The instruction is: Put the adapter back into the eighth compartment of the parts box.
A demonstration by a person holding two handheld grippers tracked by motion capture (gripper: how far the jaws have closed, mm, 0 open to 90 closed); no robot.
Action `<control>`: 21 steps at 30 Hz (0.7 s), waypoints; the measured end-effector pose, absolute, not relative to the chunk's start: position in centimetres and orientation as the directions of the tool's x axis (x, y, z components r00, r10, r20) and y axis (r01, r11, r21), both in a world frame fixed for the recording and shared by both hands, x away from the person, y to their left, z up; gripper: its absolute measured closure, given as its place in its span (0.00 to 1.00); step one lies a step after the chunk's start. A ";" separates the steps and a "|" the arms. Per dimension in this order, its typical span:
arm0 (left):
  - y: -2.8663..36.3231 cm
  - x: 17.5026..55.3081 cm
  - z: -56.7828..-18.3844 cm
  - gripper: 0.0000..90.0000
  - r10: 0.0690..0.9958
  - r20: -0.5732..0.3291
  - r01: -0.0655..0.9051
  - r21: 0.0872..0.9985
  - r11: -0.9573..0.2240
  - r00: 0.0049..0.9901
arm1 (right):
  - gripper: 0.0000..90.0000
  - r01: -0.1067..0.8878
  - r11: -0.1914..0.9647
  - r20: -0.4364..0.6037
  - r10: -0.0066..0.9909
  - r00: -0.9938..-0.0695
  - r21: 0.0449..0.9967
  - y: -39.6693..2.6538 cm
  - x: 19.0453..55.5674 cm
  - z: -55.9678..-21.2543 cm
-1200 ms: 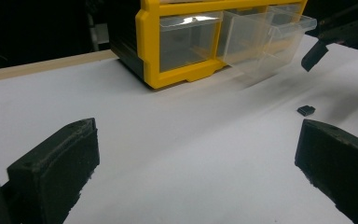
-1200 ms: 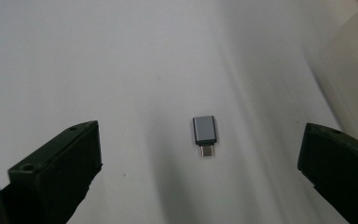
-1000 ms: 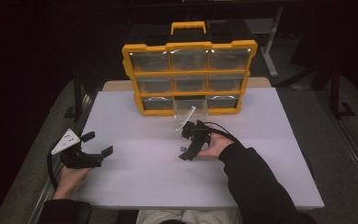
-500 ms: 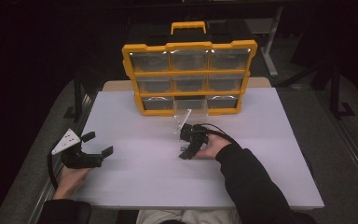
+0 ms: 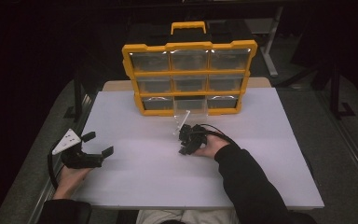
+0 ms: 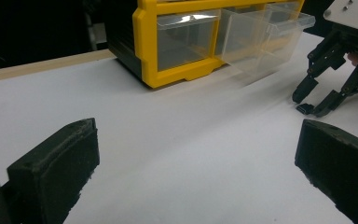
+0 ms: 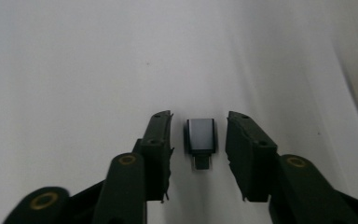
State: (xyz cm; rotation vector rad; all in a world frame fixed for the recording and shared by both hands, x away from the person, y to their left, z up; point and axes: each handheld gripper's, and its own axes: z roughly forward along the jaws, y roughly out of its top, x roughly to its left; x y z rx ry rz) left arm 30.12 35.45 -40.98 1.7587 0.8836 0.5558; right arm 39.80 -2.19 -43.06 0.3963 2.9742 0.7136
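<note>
The white tabletop [image 5: 135,116] fills the middle of the high view, and the yellow organizer [image 5: 189,77] with its clear drawers stands at its far edge, upper centre of the frame; one clear drawer [image 5: 190,108] in the bottom row is pulled out toward the person. Just below that drawer, near the centre of the high view, the right hand-held gripper [image 7: 196,140] points down at the tabletop, and its jaws have just been closing around a small adapter [image 7: 200,136] that lies flat between them in the lower middle of the right gripper view; a narrow gap shows on each side, so the pads do not yet press on it. The risk, as I judge it, is that the adapter sits a little nearer one jaw, so the first pad to reach it may push it sideways or turn it, and the smooth casing could slip out or tip up on edge instead of being pinched squarely. If the jaws ride too high they may close above so low a thing. The left hand-held gripper [image 6: 191,177] rests at the lower left of the high view, jaws spread wide and holding nothing. The adapter is a short grey metallic block with rounded corners, a dark rim and a narrower dark plug at its near end.
</note>
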 end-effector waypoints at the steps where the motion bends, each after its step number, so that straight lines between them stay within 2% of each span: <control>1: 35.4 30.1 -41.0 0.00 0.783 -0.044 0.300 0.936 -0.186 0.621 | 0.71 0.237 0.858 0.007 0.262 -0.965 0.455 -2.2 39.8 -43.0; 5: 35.4 30.1 -41.0 0.00 0.783 -0.045 0.301 0.936 -0.185 0.621 | 0.83 0.232 0.858 0.002 0.260 -0.965 0.458 -2.3 39.9 -43.0; 21: 35.4 30.2 -41.0 0.00 0.782 -0.044 0.304 0.934 -0.189 0.622 | 0.84 0.238 0.847 -0.010 0.276 -0.961 0.476 -2.9 39.9 -42.2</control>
